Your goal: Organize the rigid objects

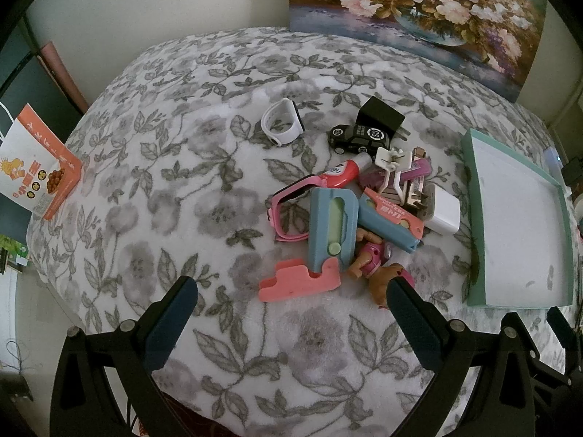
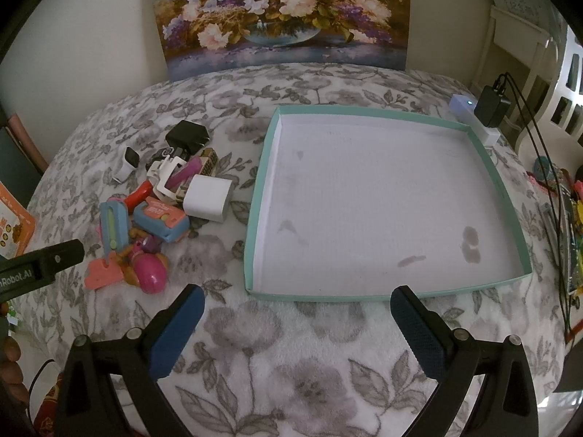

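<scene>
Floral blanket covers the whole bed, lots of bare room up front. Teal tray sits right, nothing in it; toy pile just left of it, not touching. Left gripper and right gripper both spread wide, holding nothing. Only the left view catches the white watch whole.

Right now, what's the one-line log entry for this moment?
stage: not started | left gripper: open, empty | right gripper: open, empty | teal tray: empty | toy pile: on blanket, left of tray
</scene>
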The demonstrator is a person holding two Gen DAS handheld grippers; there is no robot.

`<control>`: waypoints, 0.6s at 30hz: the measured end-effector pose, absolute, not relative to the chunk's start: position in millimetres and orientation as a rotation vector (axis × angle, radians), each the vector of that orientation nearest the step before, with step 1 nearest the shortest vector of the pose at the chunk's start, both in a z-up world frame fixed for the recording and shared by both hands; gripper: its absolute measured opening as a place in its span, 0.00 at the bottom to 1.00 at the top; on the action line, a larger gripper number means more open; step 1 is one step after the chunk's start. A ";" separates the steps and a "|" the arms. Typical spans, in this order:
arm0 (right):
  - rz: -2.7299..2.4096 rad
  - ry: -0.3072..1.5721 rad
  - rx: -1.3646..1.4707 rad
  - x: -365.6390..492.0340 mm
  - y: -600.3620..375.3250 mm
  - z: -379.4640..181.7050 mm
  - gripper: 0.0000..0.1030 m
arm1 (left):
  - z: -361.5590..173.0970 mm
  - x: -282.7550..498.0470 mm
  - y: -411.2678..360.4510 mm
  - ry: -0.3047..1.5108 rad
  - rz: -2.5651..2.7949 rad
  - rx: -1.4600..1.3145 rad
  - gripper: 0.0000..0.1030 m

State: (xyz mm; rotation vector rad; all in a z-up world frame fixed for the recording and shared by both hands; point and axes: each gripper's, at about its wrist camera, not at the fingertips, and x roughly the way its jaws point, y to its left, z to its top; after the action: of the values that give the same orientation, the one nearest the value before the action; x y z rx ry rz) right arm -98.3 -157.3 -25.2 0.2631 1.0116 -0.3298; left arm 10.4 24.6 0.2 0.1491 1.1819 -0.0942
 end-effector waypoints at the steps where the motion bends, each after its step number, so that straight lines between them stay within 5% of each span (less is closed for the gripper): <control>1: -0.329 1.011 0.263 -98.2 -157.3 -25.2 1.00 | 0.1 10.4 24.6 1.182 -0.094 0.149 1.00; 18: -0.328 1.014 0.258 -98.1 -156.6 -24.2 1.00 | 0.1 10.6 26.3 1.181 -0.095 0.145 1.00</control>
State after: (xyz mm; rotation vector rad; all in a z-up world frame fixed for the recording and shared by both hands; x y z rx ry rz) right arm -98.1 -156.6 -24.2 0.2576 1.0140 -0.3282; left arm 10.6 26.3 0.1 0.1454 1.1813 -0.0950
